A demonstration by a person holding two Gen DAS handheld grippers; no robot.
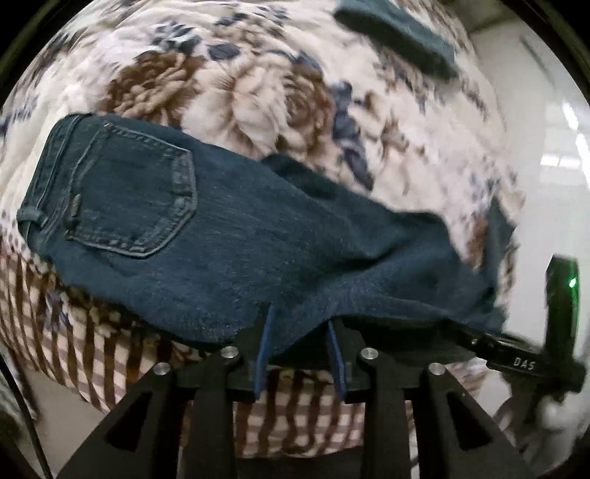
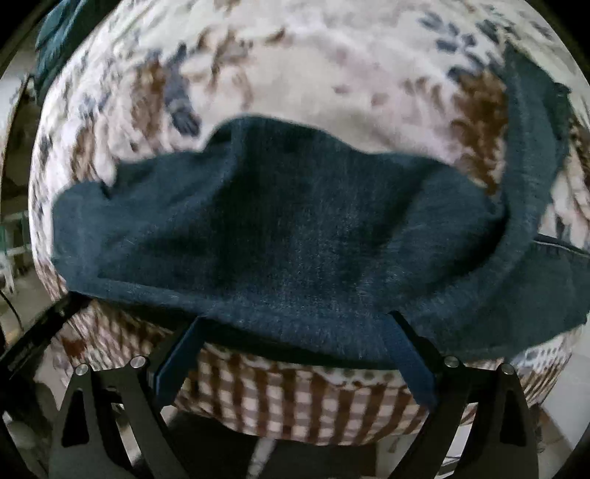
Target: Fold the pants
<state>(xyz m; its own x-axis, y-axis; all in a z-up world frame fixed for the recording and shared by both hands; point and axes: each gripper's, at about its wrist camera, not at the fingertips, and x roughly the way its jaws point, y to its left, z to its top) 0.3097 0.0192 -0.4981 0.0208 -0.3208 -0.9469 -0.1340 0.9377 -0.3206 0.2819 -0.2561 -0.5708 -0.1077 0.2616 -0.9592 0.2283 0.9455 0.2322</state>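
Dark blue jeans [image 1: 228,235] lie across a floral blanket on a bed, back pocket [image 1: 129,199] up at the left. My left gripper [image 1: 300,324] is at the jeans' near edge, its blue fingers narrowly spread with denim bunched between them. In the right wrist view the jeans' leg part [image 2: 295,228] lies crumpled in front of me. My right gripper [image 2: 295,320] has its fingers wide apart, the near fold of denim resting over their tips. The right gripper's body [image 1: 516,359] shows at the right of the left wrist view.
The floral blanket [image 1: 239,84] covers the bed, with a checked brown-and-white border [image 2: 295,398] hanging over the near edge. Another folded dark garment [image 1: 398,33] lies at the far side. White floor [image 1: 553,165] lies to the right of the bed.
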